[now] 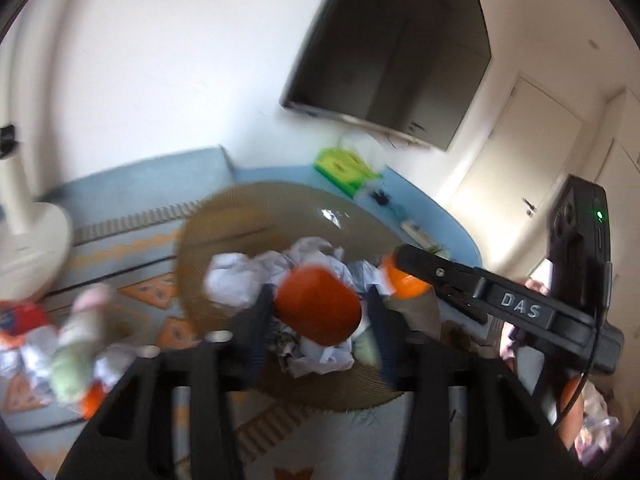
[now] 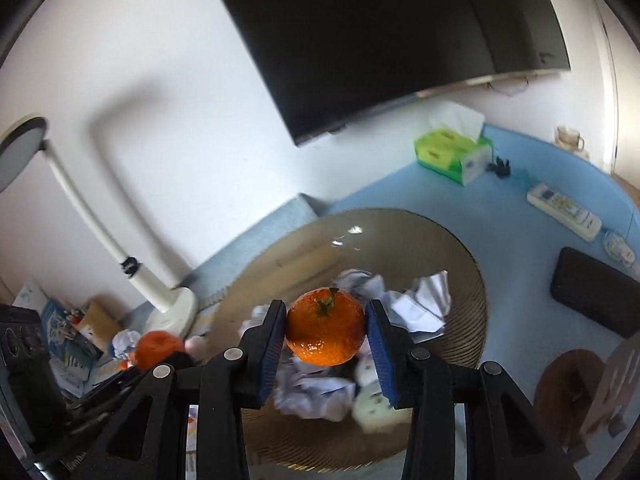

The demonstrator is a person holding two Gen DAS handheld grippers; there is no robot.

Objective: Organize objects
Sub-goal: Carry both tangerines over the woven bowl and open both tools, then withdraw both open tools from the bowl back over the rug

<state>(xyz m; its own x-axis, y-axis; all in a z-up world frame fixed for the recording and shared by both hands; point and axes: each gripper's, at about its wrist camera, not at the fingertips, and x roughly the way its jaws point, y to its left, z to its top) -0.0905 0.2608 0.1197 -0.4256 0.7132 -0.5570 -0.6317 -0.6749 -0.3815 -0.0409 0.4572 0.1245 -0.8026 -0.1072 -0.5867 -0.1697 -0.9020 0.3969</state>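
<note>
Right gripper point(image 2: 325, 320): blue pads set narrow and clamped on a round, glossy orange tangerine with a green stalk point(image 2: 326, 332). Both pads touch it and the stalk faces the camera. It hangs over the round tan ribbed basket point(image 2: 460, 280), above the crumpled white paper point(image 2: 416, 304) inside.

Left gripper point(image 1: 319, 296): jaws about half apart, with a second round orange tangerine point(image 1: 318, 304) between them. That view is blurred, but a gap shows at the right-hand pad, so I read it as not gripped. It is over the same basket, at 9 o'clock from the right one.

Outward from the basket on the blue table point(image 2: 500, 200): green tissue box point(image 2: 452, 156) at 1 o'clock, white remote point(image 2: 564, 210) at 2, white desk lamp point(image 2: 100, 220) at 9.

My read is that both fruits go into the basket. To do it well:
- Lower the right one close to the paper before opening, since a drop could bounce it out.
- Aim for the basket centre, not the rim.
- Keep the grippers apart, as they're near each other.
- Open fully, then lift straight out.
</note>
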